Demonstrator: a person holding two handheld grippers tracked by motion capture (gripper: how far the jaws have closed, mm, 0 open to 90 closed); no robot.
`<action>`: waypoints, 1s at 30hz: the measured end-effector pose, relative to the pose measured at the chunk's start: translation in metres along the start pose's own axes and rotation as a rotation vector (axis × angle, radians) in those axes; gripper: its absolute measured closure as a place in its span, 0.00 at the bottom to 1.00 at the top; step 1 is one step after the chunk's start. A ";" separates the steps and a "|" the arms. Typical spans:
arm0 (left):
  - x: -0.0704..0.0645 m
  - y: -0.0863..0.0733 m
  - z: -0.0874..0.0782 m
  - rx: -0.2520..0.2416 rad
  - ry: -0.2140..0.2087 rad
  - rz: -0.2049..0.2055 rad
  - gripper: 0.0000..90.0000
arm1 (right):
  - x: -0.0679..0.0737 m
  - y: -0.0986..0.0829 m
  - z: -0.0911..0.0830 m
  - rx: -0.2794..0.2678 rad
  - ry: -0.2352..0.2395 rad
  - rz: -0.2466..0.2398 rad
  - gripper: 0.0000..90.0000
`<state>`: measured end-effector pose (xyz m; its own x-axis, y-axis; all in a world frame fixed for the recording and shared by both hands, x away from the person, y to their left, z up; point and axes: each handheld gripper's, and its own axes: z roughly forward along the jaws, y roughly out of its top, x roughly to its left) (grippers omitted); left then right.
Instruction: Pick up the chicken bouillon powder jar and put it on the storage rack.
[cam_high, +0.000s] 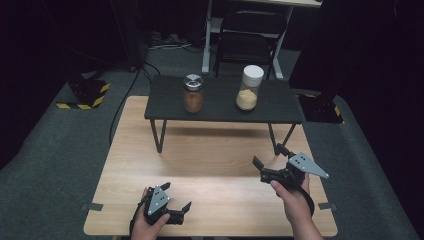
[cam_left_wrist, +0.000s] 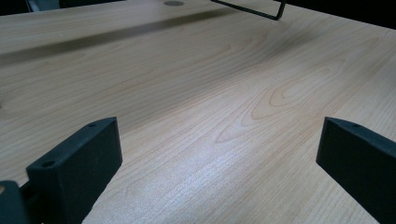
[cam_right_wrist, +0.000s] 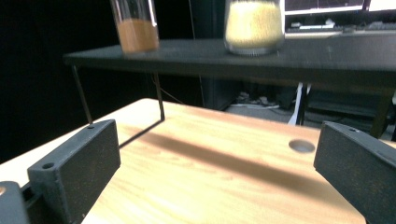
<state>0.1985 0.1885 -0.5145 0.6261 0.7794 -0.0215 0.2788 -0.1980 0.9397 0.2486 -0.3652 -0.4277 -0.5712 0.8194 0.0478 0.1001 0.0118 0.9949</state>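
Table: the light wooden table (cam_high: 210, 165) is the biggest thing in front of me. In the high view both my hands come in over its near edge. In my left gripper view its wood grain (cam_left_wrist: 224, 93) lies under and ahead of the jaws.

Shelf: a low black shelf (cam_high: 220, 106) on thin metal legs stands on the far half of the table. From my right gripper view I see it from below its level (cam_right_wrist: 261, 58), with one leg going down to the wood.

Jar with white lid: the jar with the white lid (cam_high: 249, 87) stands upright on the right part of the shelf and holds pale yellow grains. In my right gripper view its bottom part (cam_right_wrist: 254, 25) is straight ahead of my right jaws, but well apart from them.

Jar with metal lid: the jar with the metal lid (cam_high: 193, 93) stands upright on the left part of the shelf, with a brown powder inside. The two jars are apart, not touching.

Right gripper: my right gripper (cam_high: 272, 159) is lifted above the right side of the table and points toward the shelf. Its jaws stand wide apart and hold nothing.

Left gripper: my left gripper (cam_high: 176, 197) is low at the near left part of the table, pointing to the right. Its jaws are also wide apart, with bare wood between them.
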 end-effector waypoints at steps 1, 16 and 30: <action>0.000 0.000 0.000 0.000 -0.001 0.001 0.01 | -0.001 -0.006 -0.003 0.010 -0.004 0.003 0.00; 0.000 0.001 0.001 0.001 -0.001 0.003 0.01 | -0.001 -0.045 -0.023 0.090 -0.032 0.016 0.00; 0.001 0.000 0.001 -0.001 -0.002 -0.004 0.01 | 0.003 -0.072 -0.029 0.175 -0.049 0.026 0.00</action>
<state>0.2002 0.1888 -0.5146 0.6268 0.7787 -0.0259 0.2801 -0.1942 0.9401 0.2157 -0.3805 -0.4967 -0.5270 0.8474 0.0649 0.2569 0.0861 0.9626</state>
